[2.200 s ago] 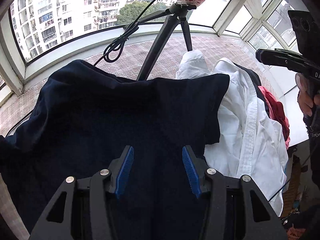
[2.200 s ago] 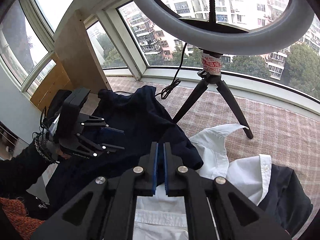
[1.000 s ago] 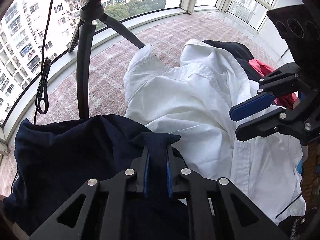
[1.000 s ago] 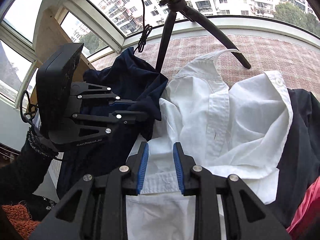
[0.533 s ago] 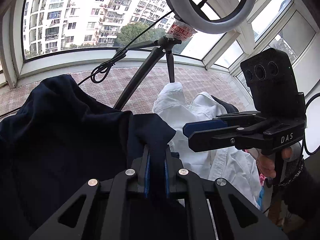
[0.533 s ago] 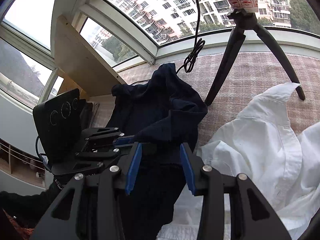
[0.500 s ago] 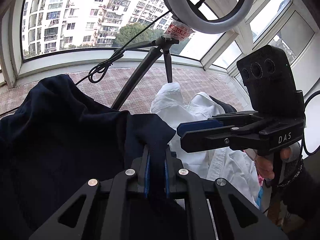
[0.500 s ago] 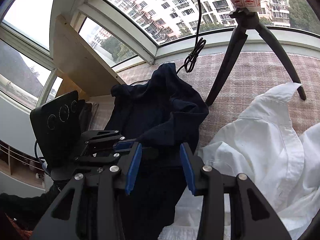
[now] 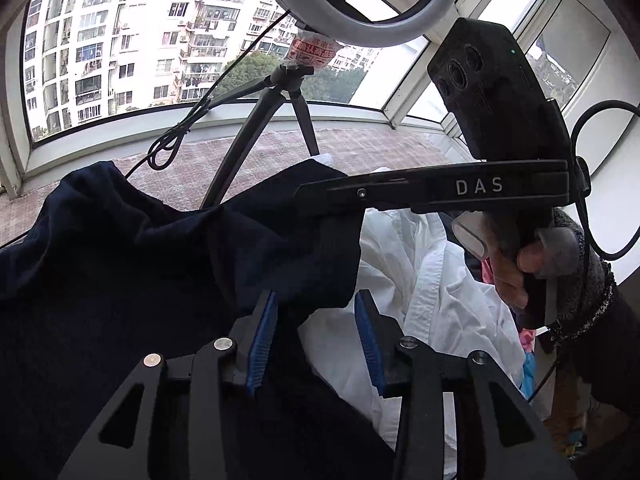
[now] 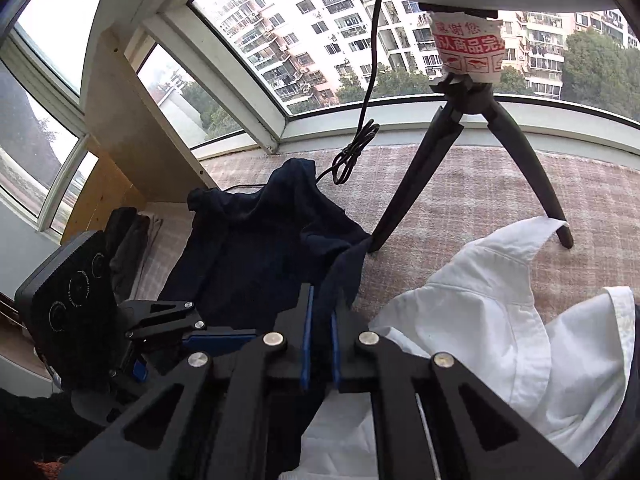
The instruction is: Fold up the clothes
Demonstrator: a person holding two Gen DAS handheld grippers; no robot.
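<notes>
**Navy garment passed to the right tool**

The right tool is clenched on a corner of the navy garment, its blue pads pressed against the cloth. The left tool is released, its pads spread apart with the navy cloth hanging loose between and in front of them. In the left wrist view the right tool reaches across from the right, gripped by a hand. The garment drapes leftward over the checked cloth surface. A white shirt lies crumpled just beside it on the right. A tripod carrying a ring light stands behind both, near the window.
</notes>
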